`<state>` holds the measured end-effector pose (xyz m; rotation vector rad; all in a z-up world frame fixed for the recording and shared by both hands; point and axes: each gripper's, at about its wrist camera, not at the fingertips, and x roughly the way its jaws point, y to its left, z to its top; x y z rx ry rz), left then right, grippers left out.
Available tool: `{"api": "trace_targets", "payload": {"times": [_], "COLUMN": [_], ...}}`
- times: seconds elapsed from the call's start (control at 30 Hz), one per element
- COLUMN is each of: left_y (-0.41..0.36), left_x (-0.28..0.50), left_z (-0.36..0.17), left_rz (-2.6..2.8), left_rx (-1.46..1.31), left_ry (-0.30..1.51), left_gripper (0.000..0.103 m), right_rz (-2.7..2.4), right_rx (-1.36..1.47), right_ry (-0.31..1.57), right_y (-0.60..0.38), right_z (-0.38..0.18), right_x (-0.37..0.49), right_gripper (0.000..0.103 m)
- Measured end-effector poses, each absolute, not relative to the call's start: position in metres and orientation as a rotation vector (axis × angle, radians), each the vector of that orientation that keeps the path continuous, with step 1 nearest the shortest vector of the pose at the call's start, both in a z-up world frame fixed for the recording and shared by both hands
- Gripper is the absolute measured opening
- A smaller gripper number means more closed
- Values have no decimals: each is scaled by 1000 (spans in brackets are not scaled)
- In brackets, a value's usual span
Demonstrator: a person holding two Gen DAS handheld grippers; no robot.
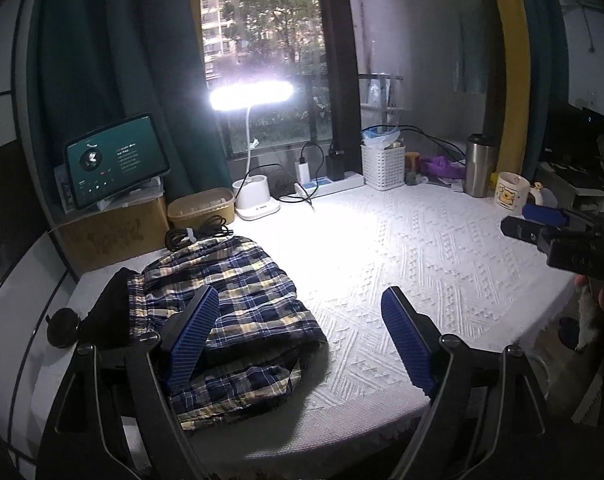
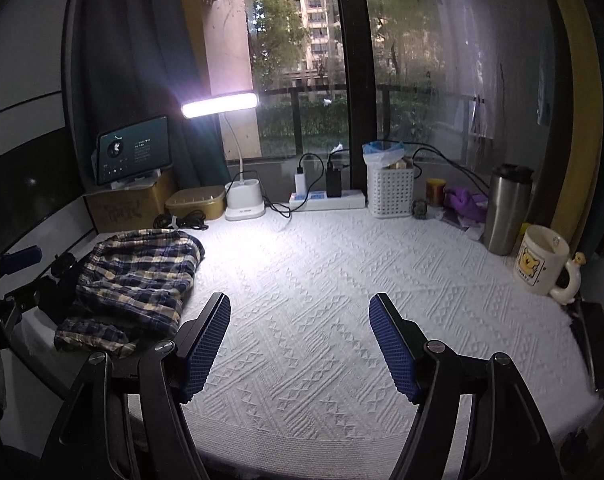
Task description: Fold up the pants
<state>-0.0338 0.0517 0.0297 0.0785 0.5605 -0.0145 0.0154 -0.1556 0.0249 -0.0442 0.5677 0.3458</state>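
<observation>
The plaid pants (image 1: 238, 304), navy, yellow and white, lie folded in a pile at the left of the white textured tablecloth (image 1: 402, 248); they also show in the right wrist view (image 2: 138, 280). My left gripper (image 1: 302, 336) is open and empty, its left finger over the pants' right part, held above the cloth. My right gripper (image 2: 300, 340) is open and empty over bare cloth, to the right of the pants. The right gripper also shows at the right edge of the left wrist view (image 1: 542, 224).
A lit desk lamp (image 1: 250, 96), a tablet (image 1: 116, 160) on a cardboard box, a lidded tub (image 1: 200, 208), coiled cable, power strip (image 1: 330, 184), white basket (image 1: 383, 166), steel tumbler (image 1: 480, 164) and bear mug (image 2: 542, 260) line the back and right. The table's front edge is close.
</observation>
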Motion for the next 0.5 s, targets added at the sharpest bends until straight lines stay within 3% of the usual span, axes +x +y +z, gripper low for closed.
{"api": "trace_targets", "payload": {"times": [0.23,0.37,0.5], "left_y": [54,56,58], "left_x": [-47,-56,-65], "left_z": [46,57,64], "left_rz": [9,21,30], "left_rx": [62,55,46], "left_ry": [497,443,392], "left_gripper": [85,96,98], "right_rz": [340,340,344], "right_rx": [-63,-73,-83], "right_ry": [525,502,477], "right_y": [-154,-151,-148], "right_z": [44,54,64], "right_x": [2,-6,-14], "right_gripper": [75,82,84]}}
